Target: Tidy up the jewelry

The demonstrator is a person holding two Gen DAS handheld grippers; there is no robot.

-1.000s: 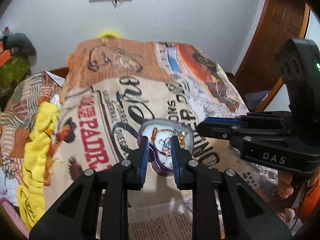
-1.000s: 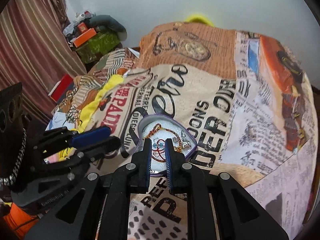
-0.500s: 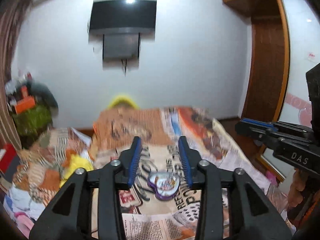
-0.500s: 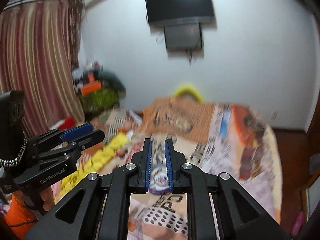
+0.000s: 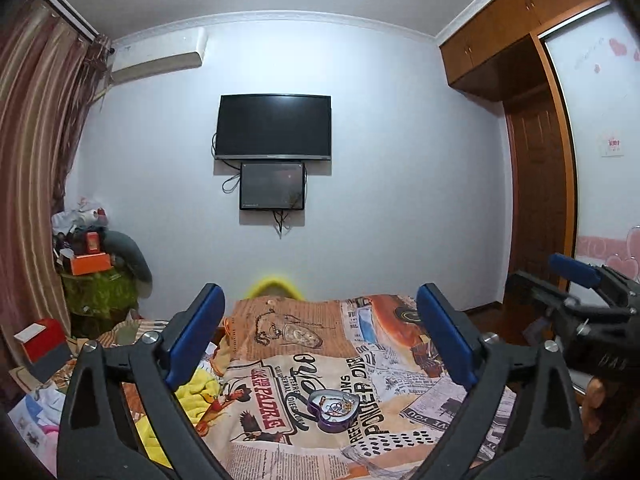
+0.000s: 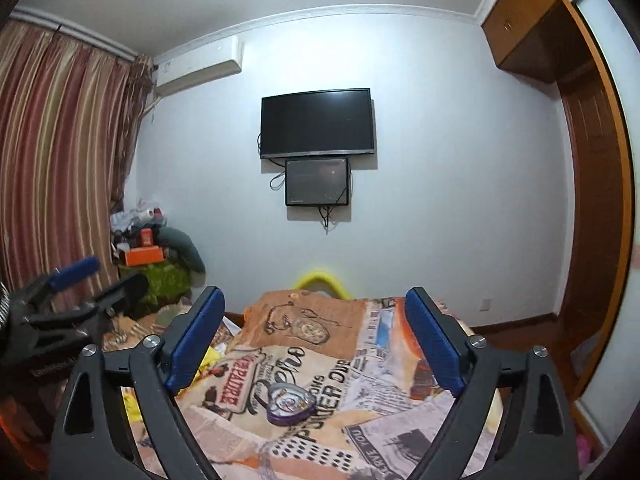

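Item: heart-shaped purple tin (image 5: pixel 333 407), jewelry inside, lid off; sits mid-bed on printed blanket (image 5: pixel 304 336), nearer the front edge.
L gripper (image 5: pixel 320 334): tongs wide apart, empty, held well above the bed.
R gripper (image 6: pixel 314 336): same, apart, empty.
Step (judged): re-approach tin. Descend slow, pinch one piece only, w/o tipping tin.

Printed bed cover (image 5: pixel 304 360) bears purple heart-shaped tin (image 5: pixel 334 407).

Open bedspread (image 5: pixel 328 432) around heart box (image 5: pixel 334 408), yellow cloth (image 5: pixel 192 394) crowding left
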